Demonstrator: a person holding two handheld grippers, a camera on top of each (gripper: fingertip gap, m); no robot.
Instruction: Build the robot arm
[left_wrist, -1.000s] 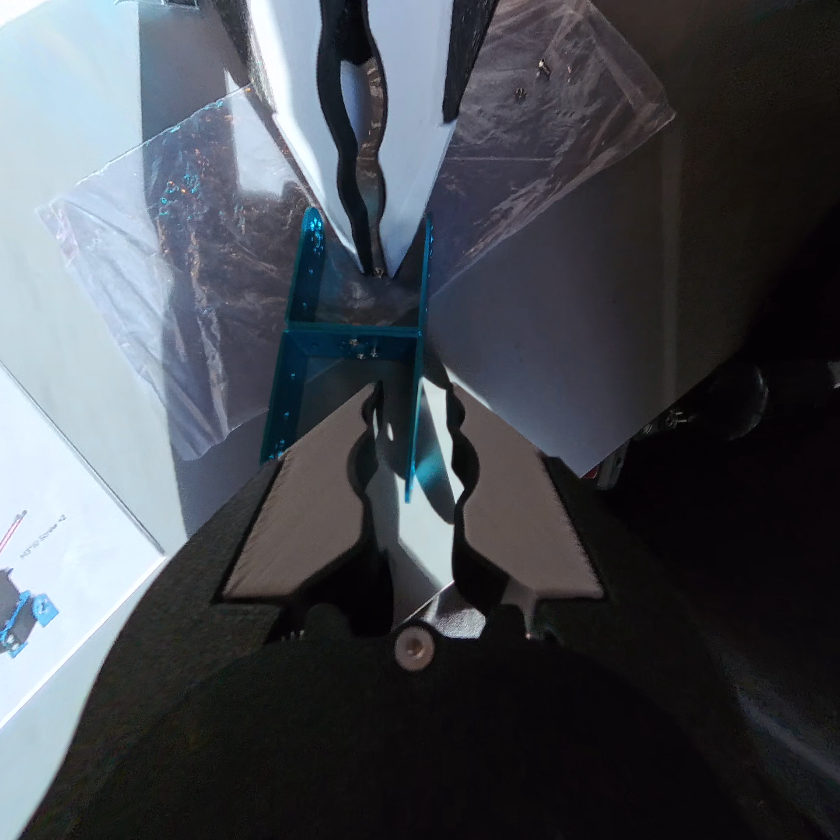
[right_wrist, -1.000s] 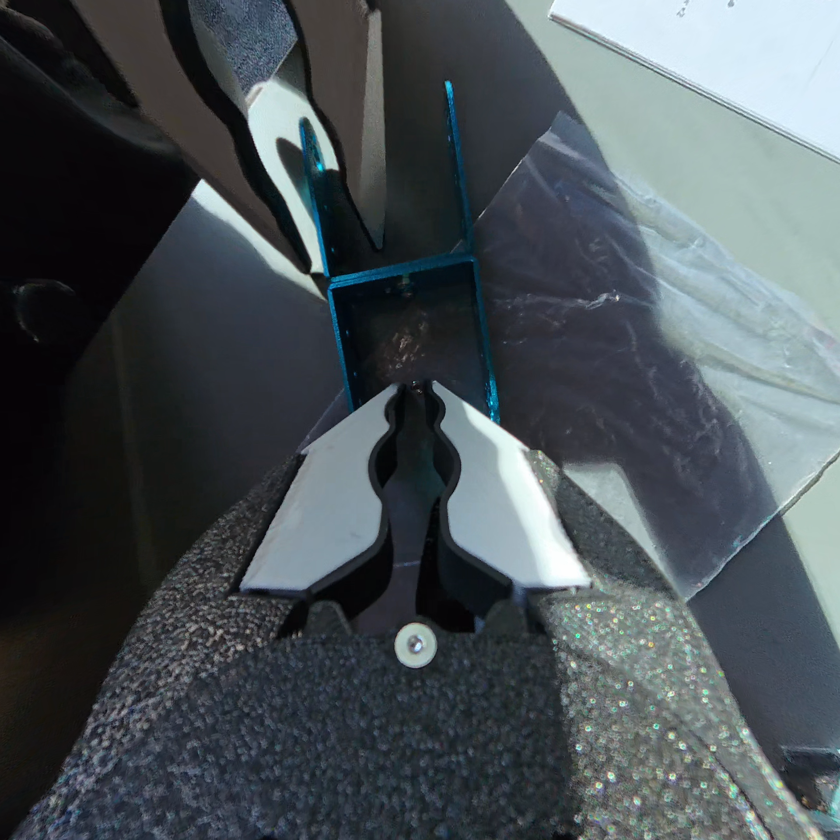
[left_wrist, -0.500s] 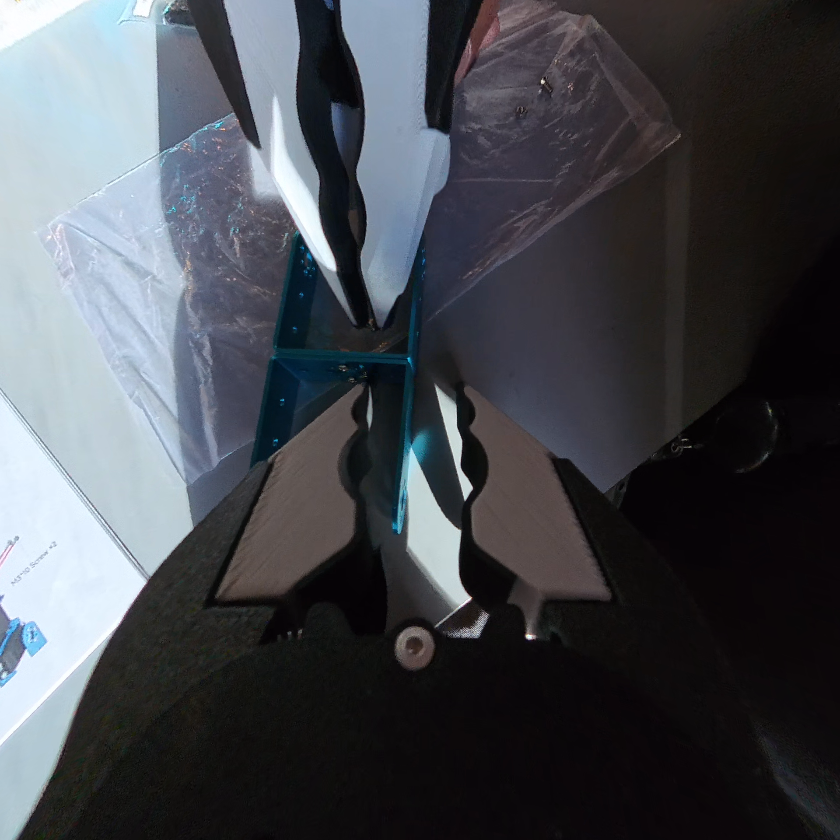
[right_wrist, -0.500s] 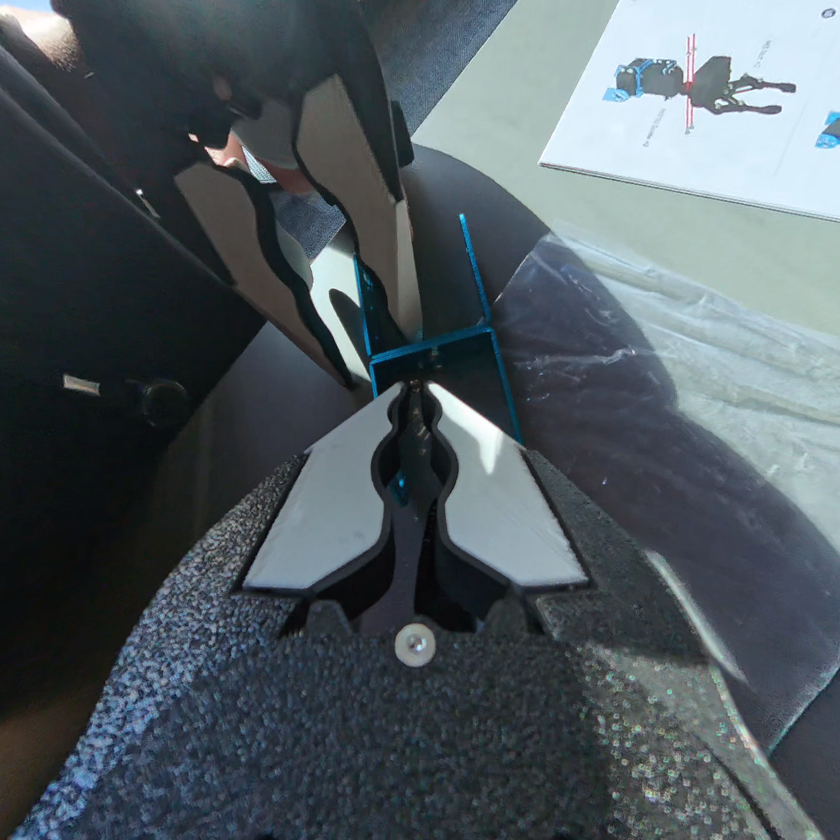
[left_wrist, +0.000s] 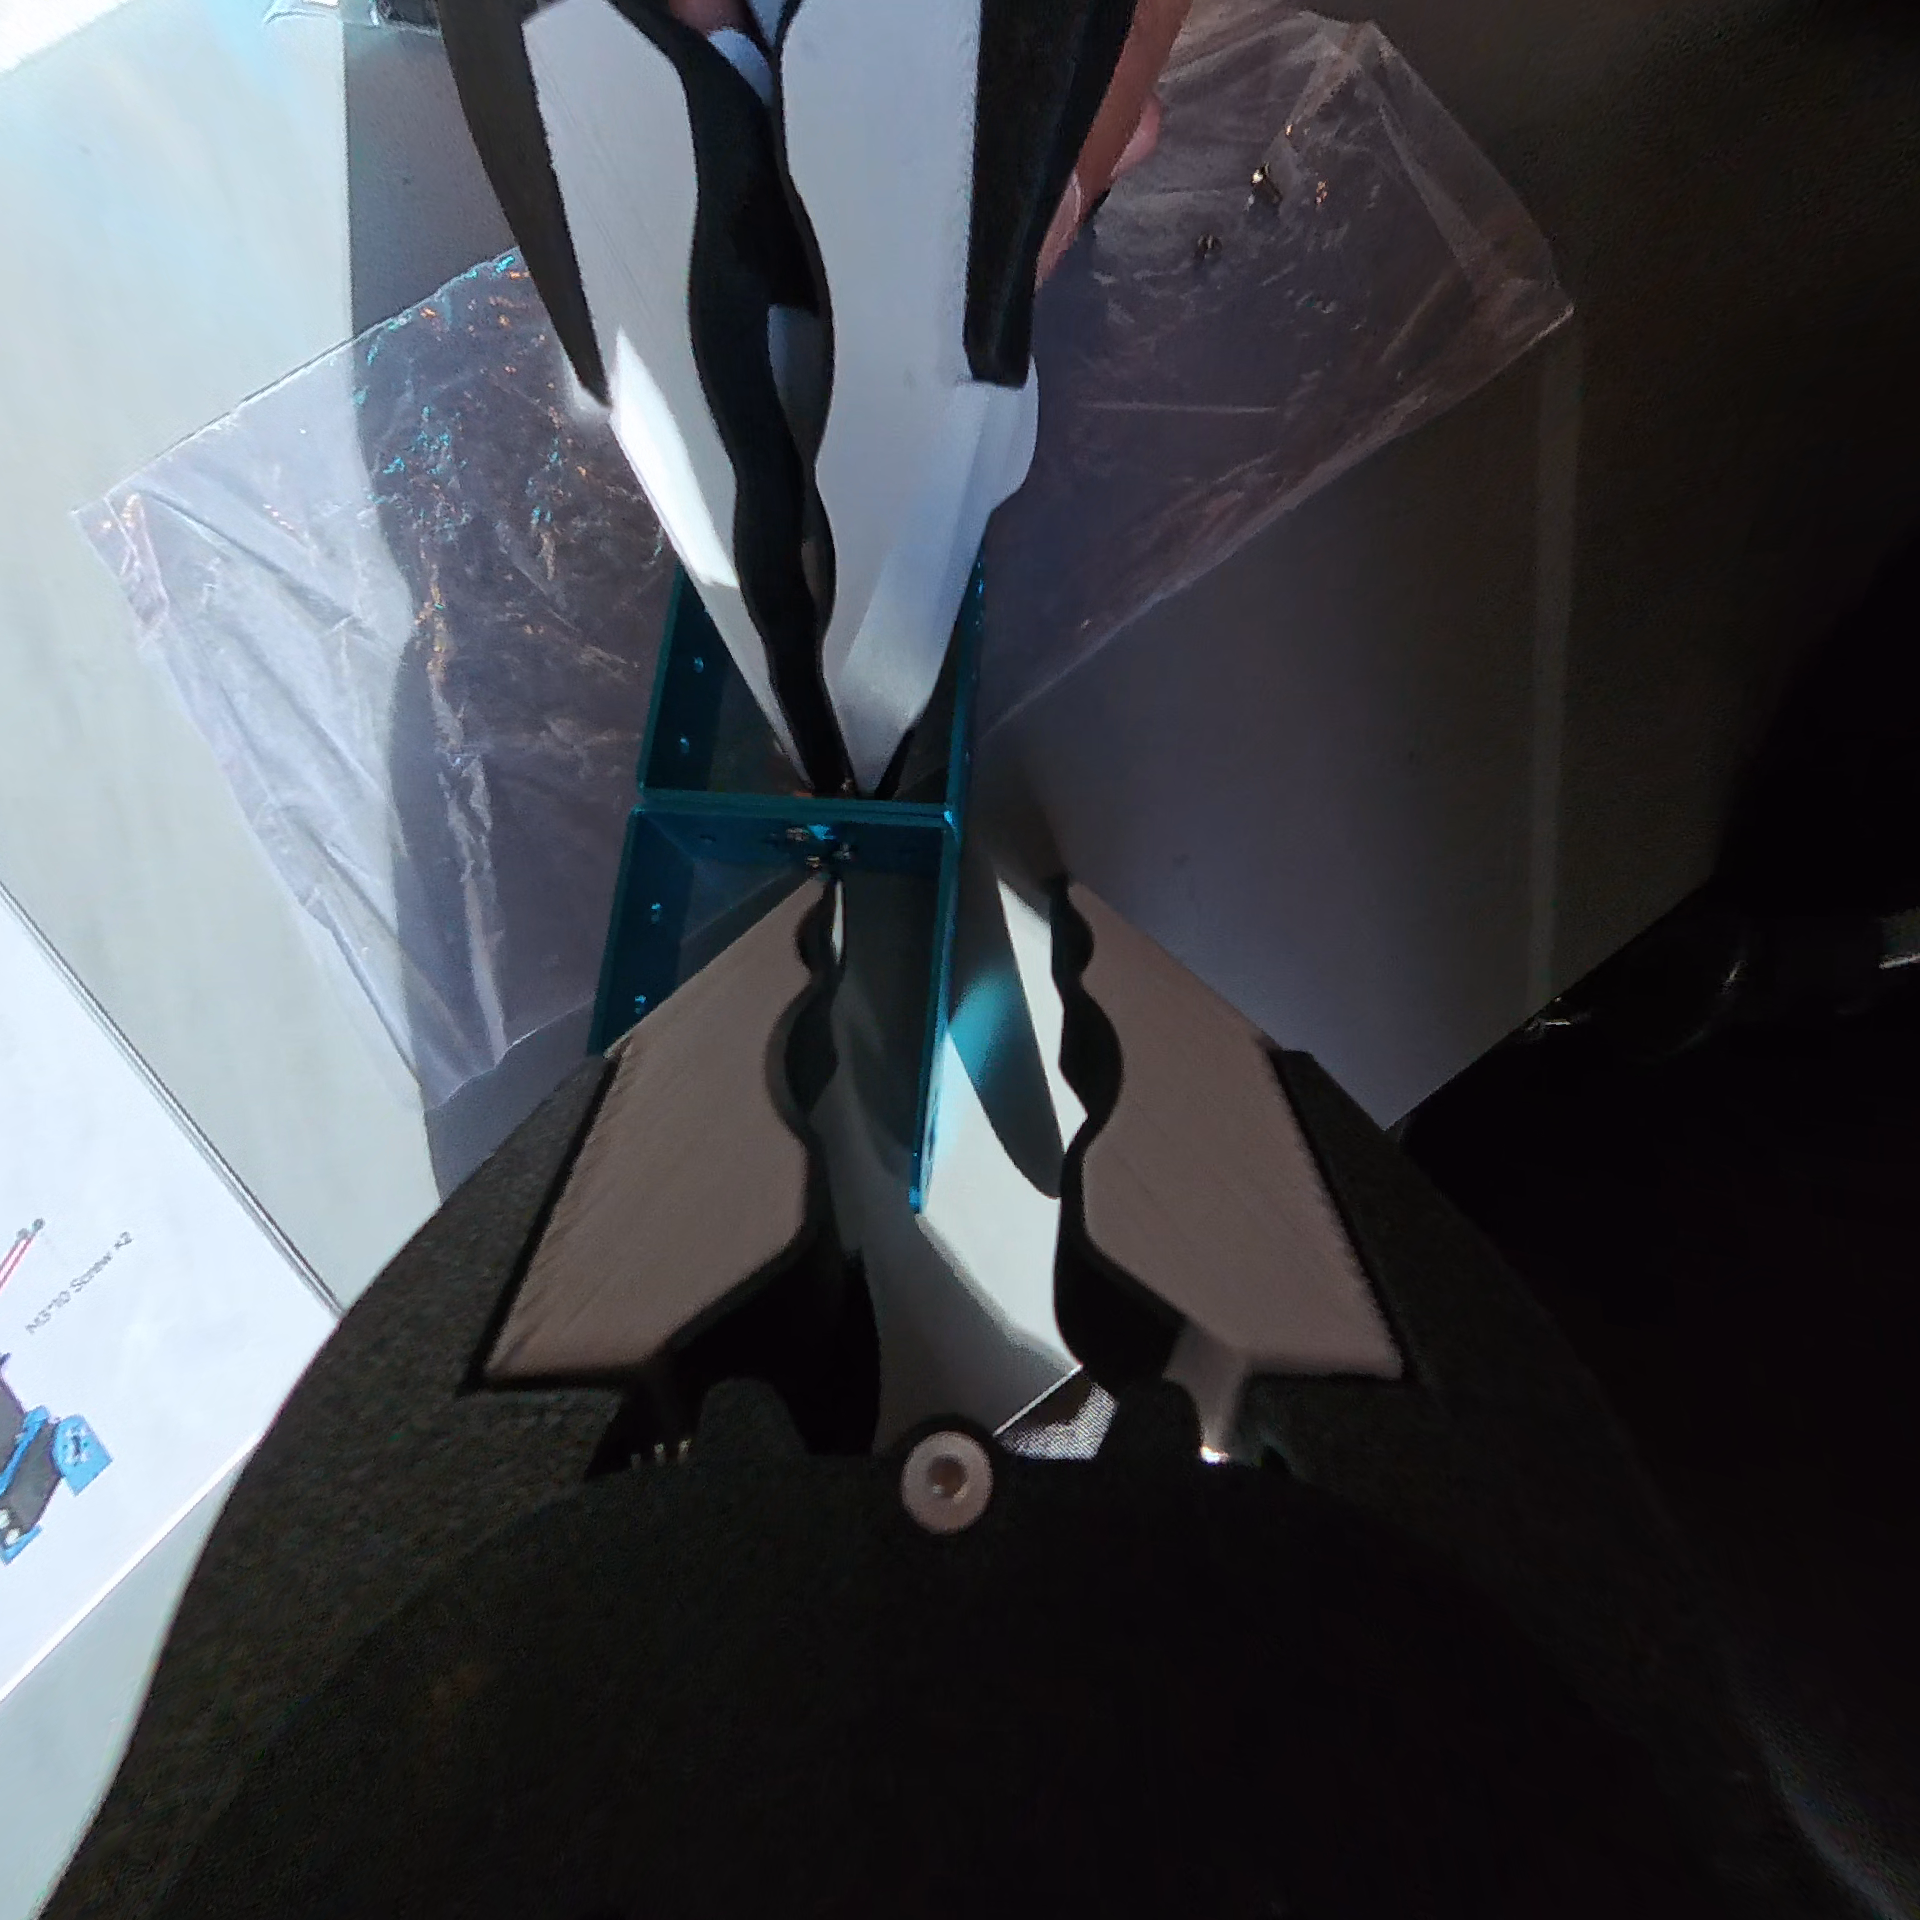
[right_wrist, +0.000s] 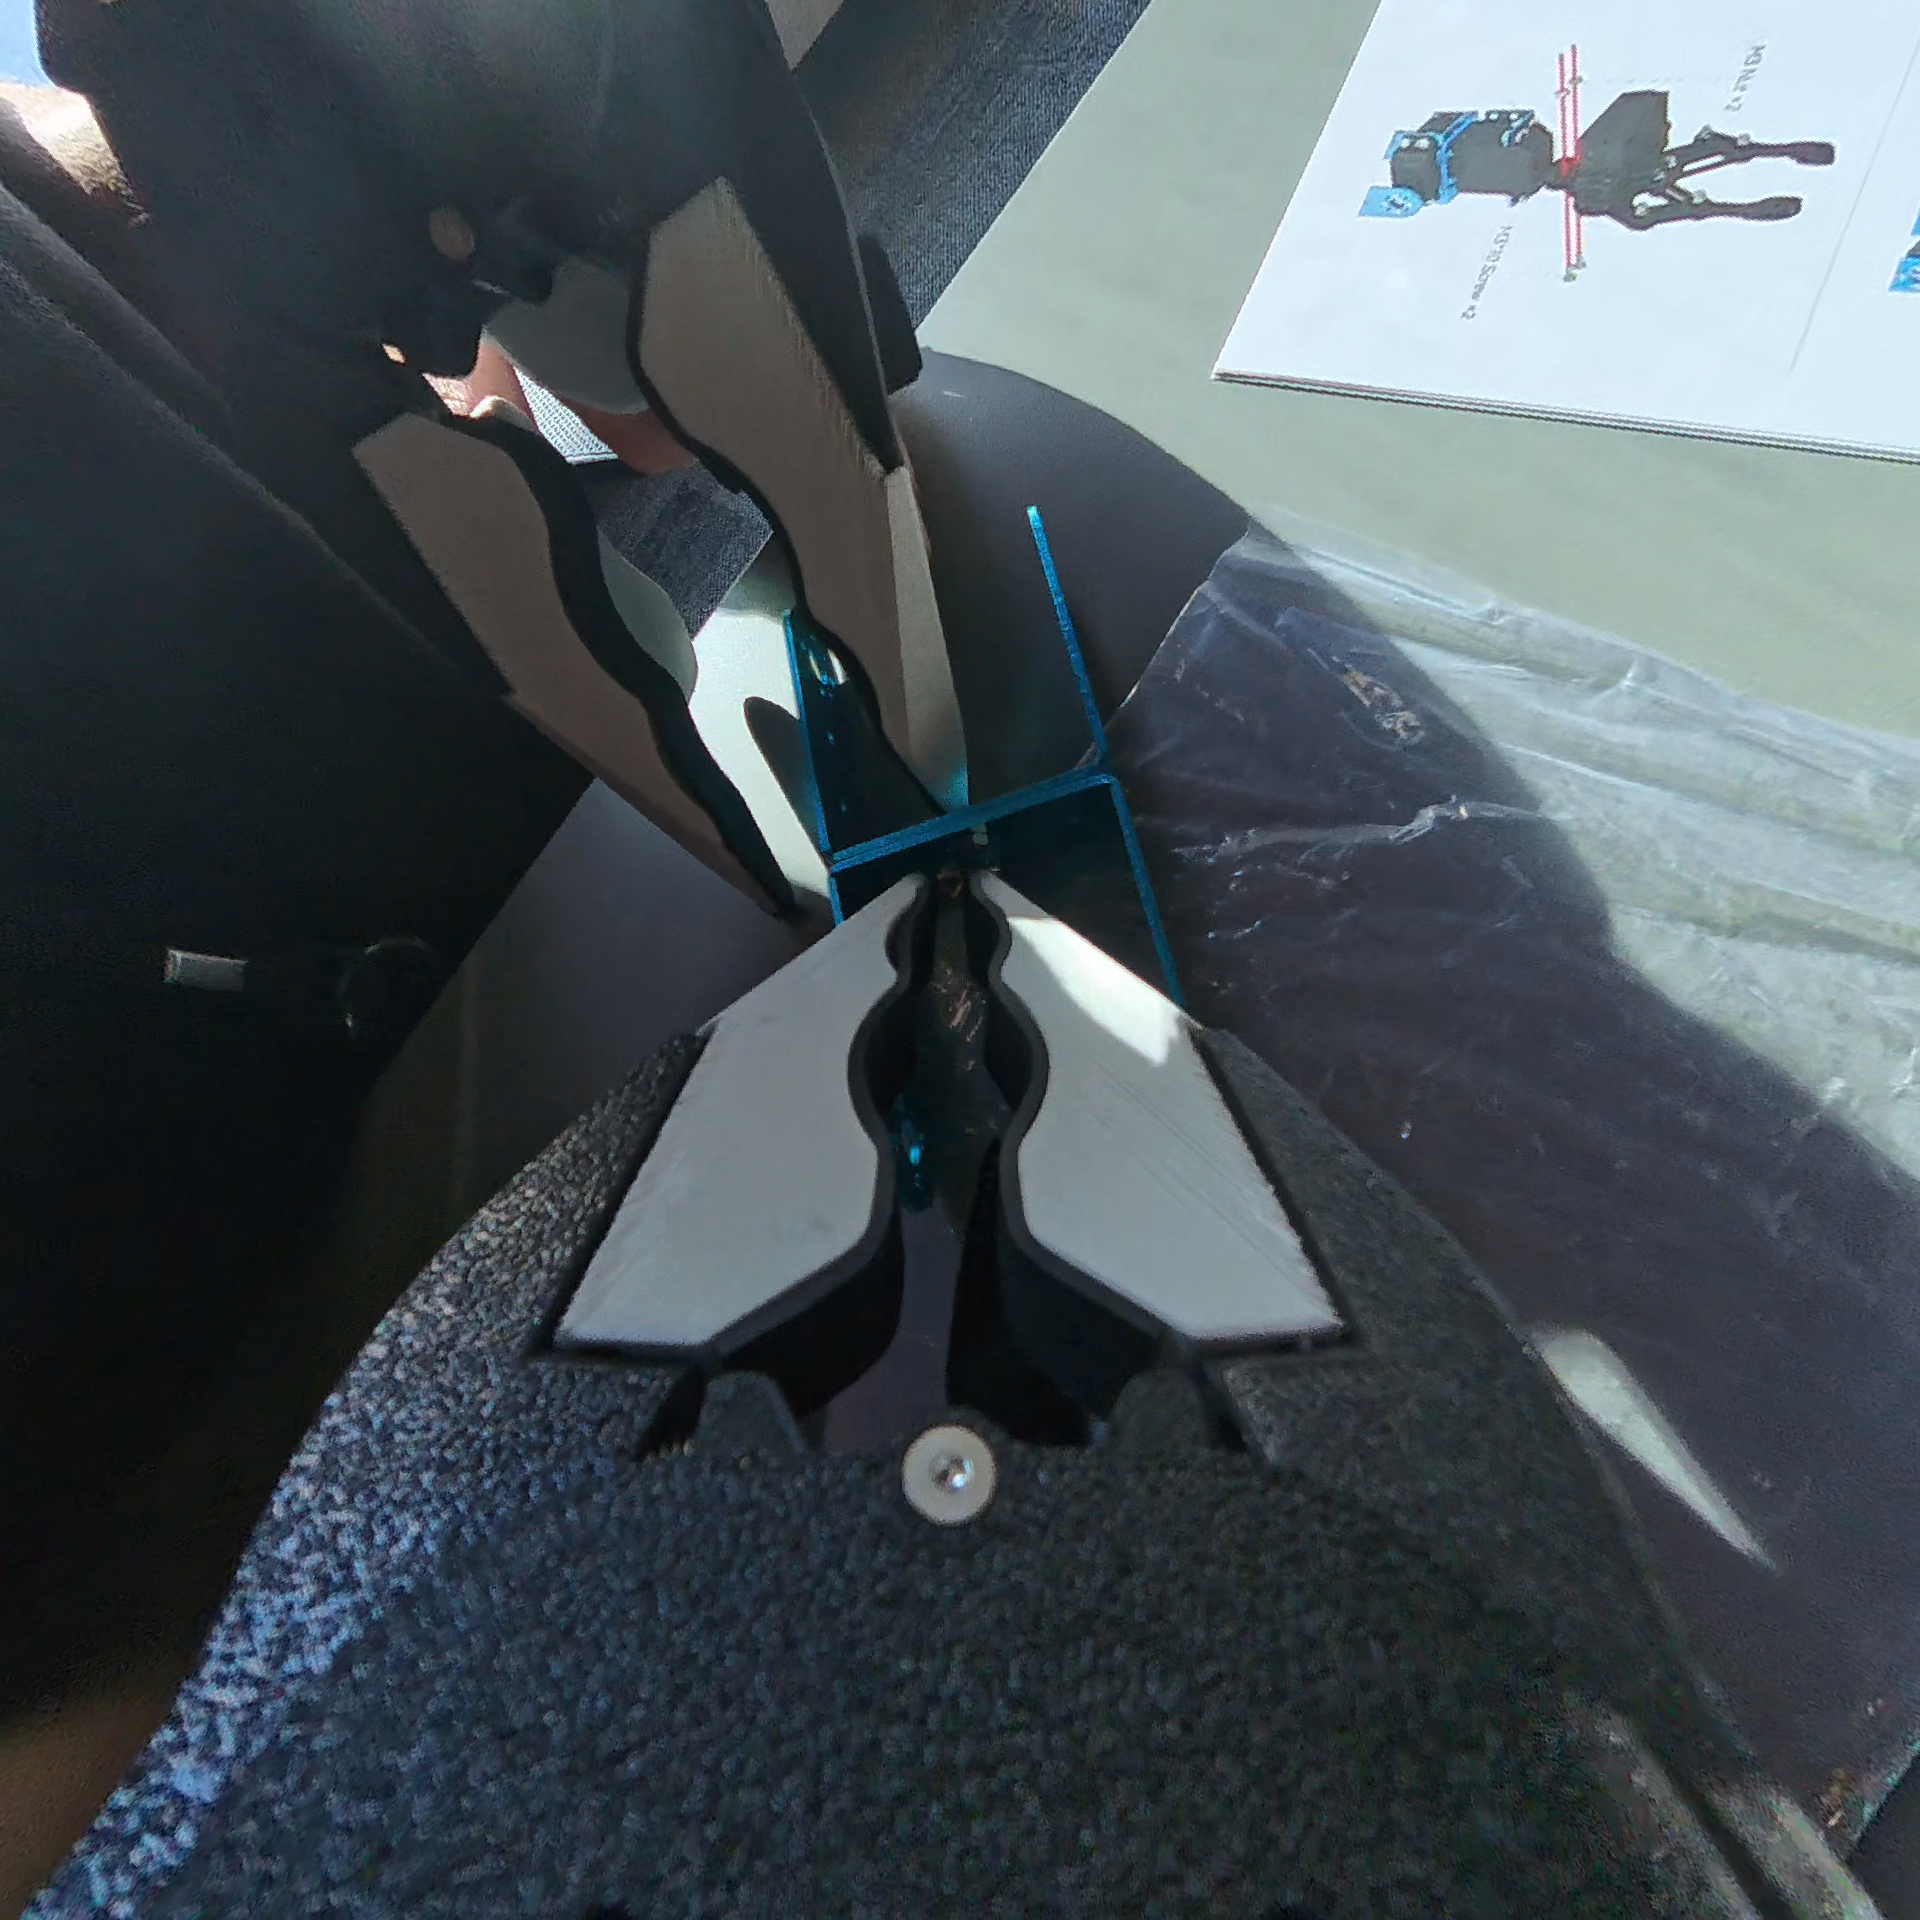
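- Grey-green tabletop (left_wrist: 156, 312) under hard sunlight, cut by deep shadows; dark past its edge on the right.
- Far left: white printed sheet (left_wrist: 104, 1247) with small diagrams, lying flat.
- Just right of it: clear plastic bag (left_wrist: 364, 675), crinkled and spread flat, reaching under the parts in the middle.
- Centre: blue metal bracket (left_wrist: 727, 831), H-shaped with two long side plates joined by a cross plate; standing on the tabletop, partly over the bag; small screw heads at the middle of the cross plate.
- Left tool (left_wrist: 940, 894) spread apart around the bracket's right side plate, gripping nothing; left fingertip touching the cross plate close to the screw heads, right fingertip out beyond the plate.
- Right tool (left_wrist: 842, 774) coming in from the opposite side, between the two side plates; fingertips drawn together right at the cross plate; impossible to tell whether anything small is pinched between them.
- Upper right: a few small loose screws (left_wrist: 1262, 182) inside the far corner of the bag, well apart from the bracket.
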